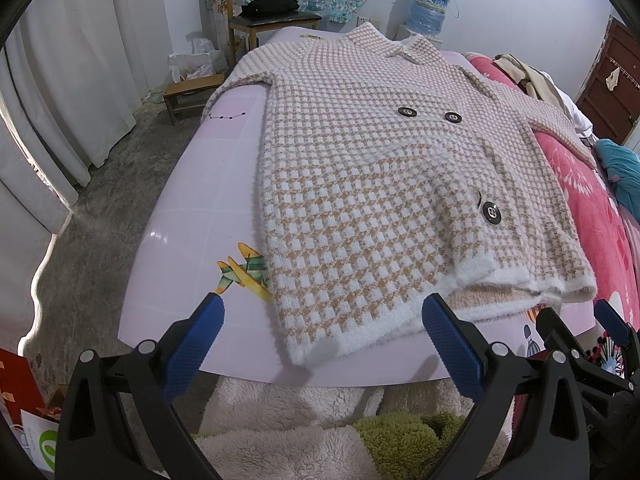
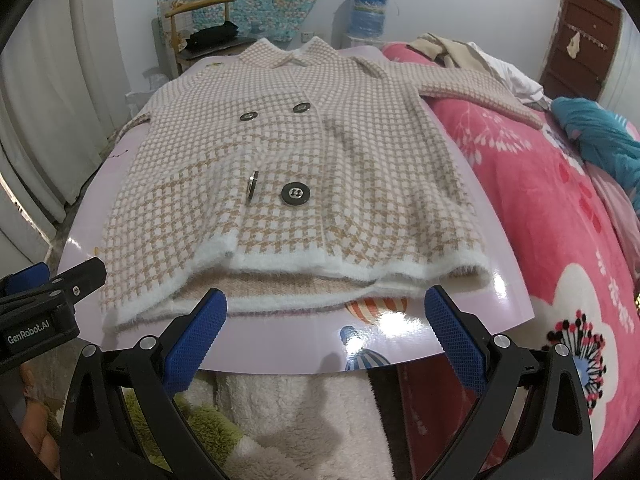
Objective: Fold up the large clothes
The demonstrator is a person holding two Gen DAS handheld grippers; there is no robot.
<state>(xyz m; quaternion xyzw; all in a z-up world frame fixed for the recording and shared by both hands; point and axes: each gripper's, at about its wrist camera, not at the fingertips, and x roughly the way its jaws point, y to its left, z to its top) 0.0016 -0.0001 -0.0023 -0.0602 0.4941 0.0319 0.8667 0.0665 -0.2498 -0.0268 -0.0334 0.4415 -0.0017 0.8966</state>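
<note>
A fluffy tan-and-white checked coat (image 1: 360, 184) (image 2: 304, 168) with dark round buttons lies flat, front up, collar away from me, on a glossy lilac board (image 1: 192, 216) (image 2: 400, 332). One sleeve hangs over the board's left edge, the other stretches onto the pink blanket. My left gripper (image 1: 322, 312) is open, hovering just short of the coat's near left hem corner. My right gripper (image 2: 326, 304) is open too, just before the white hem's middle-right. Neither holds anything. In the right wrist view the left gripper (image 2: 40, 300) shows at the left edge.
A pink floral blanket (image 2: 540, 208) covers the bed on the right, with a teal garment (image 2: 600, 136) and beige clothes (image 2: 448, 48) on it. A wooden chair (image 1: 264, 12), a small stool (image 1: 188, 92) and a water bottle (image 1: 430, 8) stand beyond. White fleece (image 2: 300, 420) lies below the board.
</note>
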